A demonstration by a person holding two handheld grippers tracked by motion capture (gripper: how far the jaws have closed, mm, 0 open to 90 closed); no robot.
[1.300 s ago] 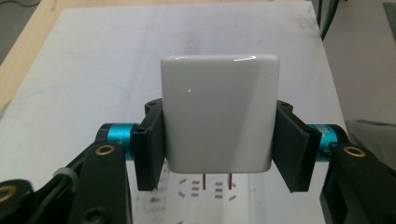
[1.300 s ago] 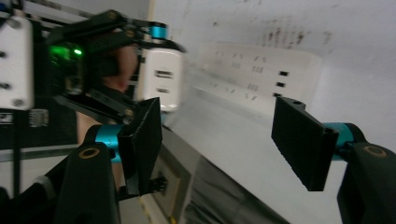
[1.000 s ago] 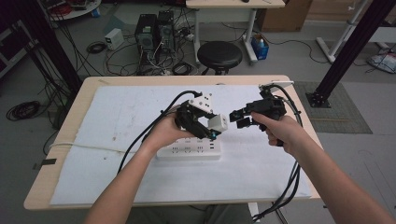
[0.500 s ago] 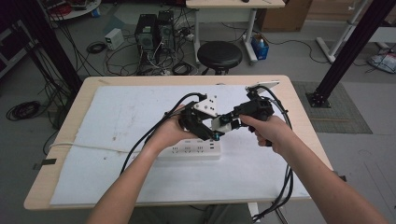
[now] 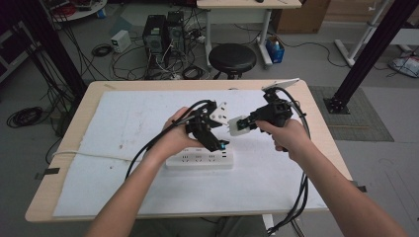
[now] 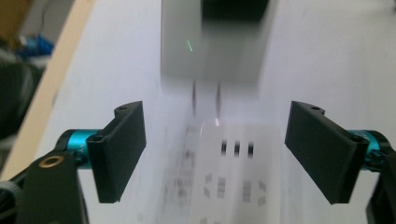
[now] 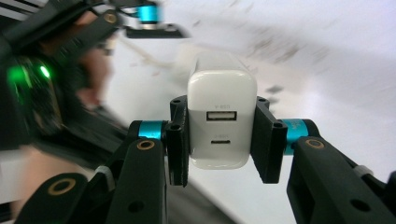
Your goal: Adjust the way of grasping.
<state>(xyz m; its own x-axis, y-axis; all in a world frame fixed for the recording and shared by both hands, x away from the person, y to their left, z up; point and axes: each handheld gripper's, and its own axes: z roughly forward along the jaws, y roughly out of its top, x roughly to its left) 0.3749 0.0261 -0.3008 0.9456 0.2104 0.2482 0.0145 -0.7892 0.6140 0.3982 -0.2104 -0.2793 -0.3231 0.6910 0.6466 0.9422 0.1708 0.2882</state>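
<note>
A person's forearms reach over a table (image 5: 64, 163) covered with white paper (image 5: 123, 123), a white power strip (image 5: 199, 160) lying nearest on it. Just above the strip, the left gripper (image 5: 221, 144) hangs with its jaws spread wide and nothing between them. Beyond and beside it, the right gripper (image 5: 237, 126) pinches a white charger (image 7: 222, 119) by its sides, held in the air above the paper, prongs pointing toward the strip
</note>
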